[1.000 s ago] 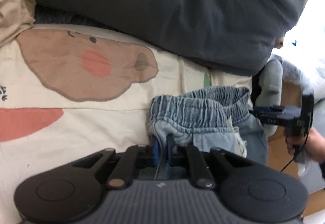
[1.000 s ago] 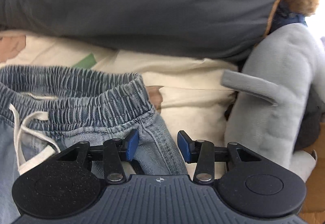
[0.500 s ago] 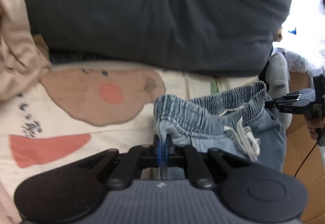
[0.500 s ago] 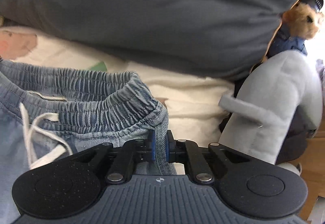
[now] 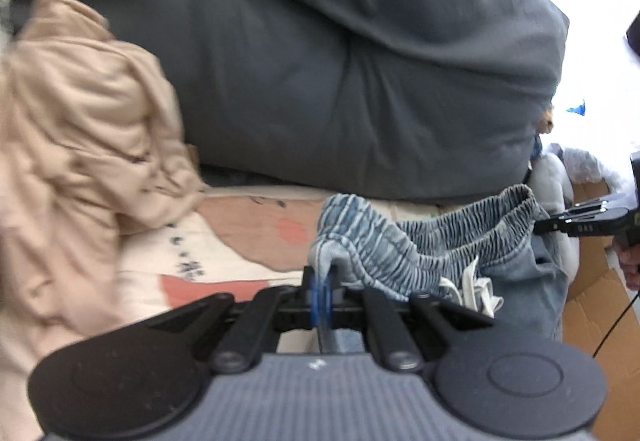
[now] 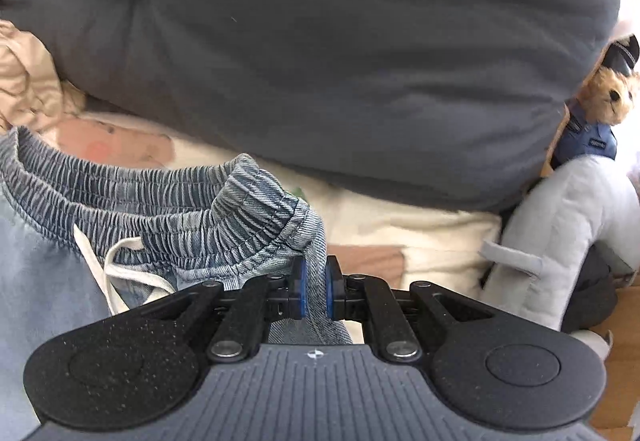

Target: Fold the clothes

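Note:
Light blue denim shorts [image 5: 404, 253] with a gathered elastic waistband and a white drawstring [image 5: 472, 285] hang lifted above a cream printed bedsheet [image 5: 224, 253]. My left gripper [image 5: 320, 293] is shut on the left end of the waistband. My right gripper [image 6: 315, 291] is shut on the right end of the waistband [image 6: 256, 213], denim pinched between its blue pads. In the left wrist view the right gripper [image 5: 560, 221] shows at the far right, holding the band stretched between us.
A big dark grey duvet [image 5: 340, 73] fills the back. A crumpled beige garment [image 5: 76, 145] lies at the left. A grey plush toy [image 6: 560, 237] and a small teddy bear [image 6: 612, 101] sit at the right, with cardboard [image 5: 592, 305] beyond the bed edge.
Both grippers have risen with the shorts, lifting the waistband off the sheet and stretching it. The right gripper went from open to shut on the waistband a second ago.

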The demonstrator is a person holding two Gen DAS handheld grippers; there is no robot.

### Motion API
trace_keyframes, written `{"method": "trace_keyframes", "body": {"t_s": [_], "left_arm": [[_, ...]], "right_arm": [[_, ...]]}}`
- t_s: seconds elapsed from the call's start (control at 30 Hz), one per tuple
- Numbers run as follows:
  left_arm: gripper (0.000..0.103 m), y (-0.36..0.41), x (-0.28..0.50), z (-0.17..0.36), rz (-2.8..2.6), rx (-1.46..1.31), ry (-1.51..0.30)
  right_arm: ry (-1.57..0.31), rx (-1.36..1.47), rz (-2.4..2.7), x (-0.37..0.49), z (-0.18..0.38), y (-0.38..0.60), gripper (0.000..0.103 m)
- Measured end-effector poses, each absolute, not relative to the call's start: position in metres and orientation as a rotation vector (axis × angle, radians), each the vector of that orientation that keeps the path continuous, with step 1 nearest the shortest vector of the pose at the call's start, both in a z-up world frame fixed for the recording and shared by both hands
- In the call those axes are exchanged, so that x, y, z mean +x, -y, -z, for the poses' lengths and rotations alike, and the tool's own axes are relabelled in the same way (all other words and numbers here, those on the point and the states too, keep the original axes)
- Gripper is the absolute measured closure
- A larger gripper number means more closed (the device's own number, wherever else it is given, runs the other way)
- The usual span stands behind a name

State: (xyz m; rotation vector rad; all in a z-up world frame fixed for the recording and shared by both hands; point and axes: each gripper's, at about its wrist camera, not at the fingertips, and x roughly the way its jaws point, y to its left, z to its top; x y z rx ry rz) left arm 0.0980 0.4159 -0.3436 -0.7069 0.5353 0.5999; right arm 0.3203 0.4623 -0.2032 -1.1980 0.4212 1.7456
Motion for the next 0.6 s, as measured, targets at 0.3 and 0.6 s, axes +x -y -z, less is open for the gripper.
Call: {"method": "trace_keyframes", "body": {"t_s": [0.3, 0.6], "left_arm": [[0.1, -0.426, 0.066, 0.336, -0.658, -0.72, -0.554], [0.09, -0.437, 0.123, 0.392, -0.608, -0.7, -0.72]], "right_arm": [[-0.454, -1.185, -1.799, 0.286, 0.209, -0.47, 0.098], [-0.476, -1.242, -1.663, 0.298, 0.268, -0.512, 0.099]]}}
